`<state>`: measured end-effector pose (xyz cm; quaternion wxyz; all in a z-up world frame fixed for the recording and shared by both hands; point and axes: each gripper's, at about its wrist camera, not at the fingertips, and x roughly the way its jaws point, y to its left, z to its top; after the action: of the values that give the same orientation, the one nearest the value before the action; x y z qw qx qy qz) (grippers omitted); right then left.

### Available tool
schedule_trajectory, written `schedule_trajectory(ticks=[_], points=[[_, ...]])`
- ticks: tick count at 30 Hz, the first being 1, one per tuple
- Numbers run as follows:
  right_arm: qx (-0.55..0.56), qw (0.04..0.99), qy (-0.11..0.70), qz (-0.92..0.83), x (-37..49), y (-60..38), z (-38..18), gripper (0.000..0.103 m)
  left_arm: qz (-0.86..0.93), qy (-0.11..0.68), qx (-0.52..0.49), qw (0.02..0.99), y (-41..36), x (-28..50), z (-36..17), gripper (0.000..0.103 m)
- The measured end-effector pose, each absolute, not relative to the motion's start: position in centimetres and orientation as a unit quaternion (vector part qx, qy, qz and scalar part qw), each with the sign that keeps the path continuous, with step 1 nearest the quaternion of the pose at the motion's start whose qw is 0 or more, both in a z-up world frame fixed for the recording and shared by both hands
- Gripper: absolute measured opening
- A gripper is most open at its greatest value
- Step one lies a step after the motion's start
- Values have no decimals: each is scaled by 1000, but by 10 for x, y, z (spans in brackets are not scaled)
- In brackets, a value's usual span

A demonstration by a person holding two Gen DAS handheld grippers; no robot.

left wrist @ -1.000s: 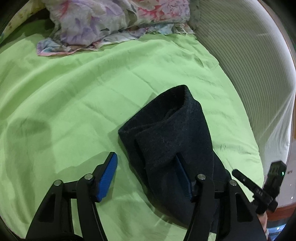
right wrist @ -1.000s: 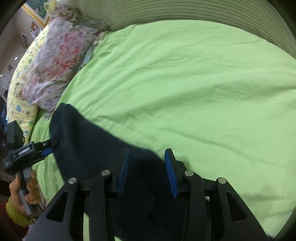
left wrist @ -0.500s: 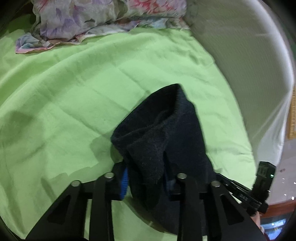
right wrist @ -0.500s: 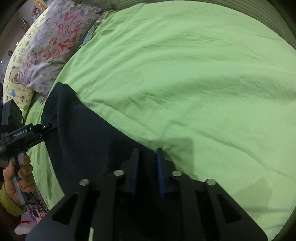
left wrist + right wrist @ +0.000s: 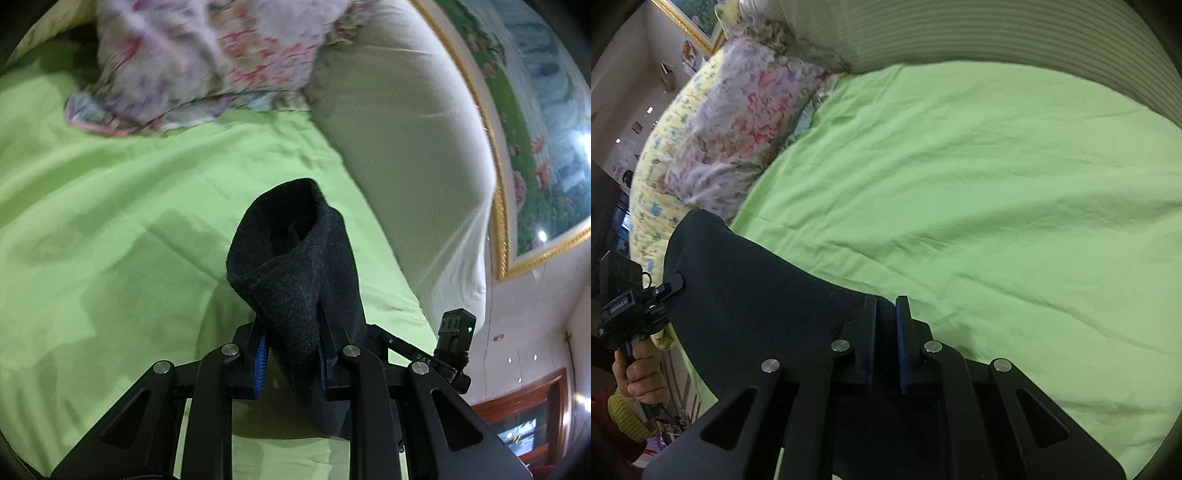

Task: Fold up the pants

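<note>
Now left gripper point(image 5: 290, 360) and right gripper point(image 5: 885, 332) each pinch the dark navy fleece pants point(image 5: 295, 273), raised above green bedsheet point(image 5: 979, 192).

Left claw point(image 5: 290, 354), right claw point(image 5: 886, 325) both clamped, raised.

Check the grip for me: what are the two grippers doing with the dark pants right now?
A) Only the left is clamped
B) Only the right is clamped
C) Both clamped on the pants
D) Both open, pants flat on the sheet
C: the left gripper and the right gripper each pinch dark pants fabric above the green sheet.
</note>
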<state>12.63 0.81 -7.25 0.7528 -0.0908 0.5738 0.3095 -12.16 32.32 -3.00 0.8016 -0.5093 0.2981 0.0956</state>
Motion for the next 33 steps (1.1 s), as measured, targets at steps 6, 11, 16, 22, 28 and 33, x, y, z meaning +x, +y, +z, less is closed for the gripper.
schedule_trajectory(ticks=[6, 11, 16, 22, 28, 33], points=[[-123, 758, 572, 288, 128, 25, -93, 10, 117, 327, -502, 792, 342, -109, -62, 20], [-132, 759, 580, 265, 131, 20, -102, 14, 138, 374, -449, 799, 339, -96, -70, 24], [-106, 777, 572, 240, 124, 2, -87, 26, 176, 391, -416, 802, 338, -103, -61, 39], [-47, 805, 549, 220, 108, -43, -47, 27, 194, 367, -404, 815, 342, -118, -30, 41], [-2, 834, 520, 186, 69, -103, -10, 28, 154, 367, -372, 839, 317, -90, 4, 51], [35, 847, 513, 135, 35, -161, 1, 30, 67, 401, -328, 852, 259, -43, 14, 52]])
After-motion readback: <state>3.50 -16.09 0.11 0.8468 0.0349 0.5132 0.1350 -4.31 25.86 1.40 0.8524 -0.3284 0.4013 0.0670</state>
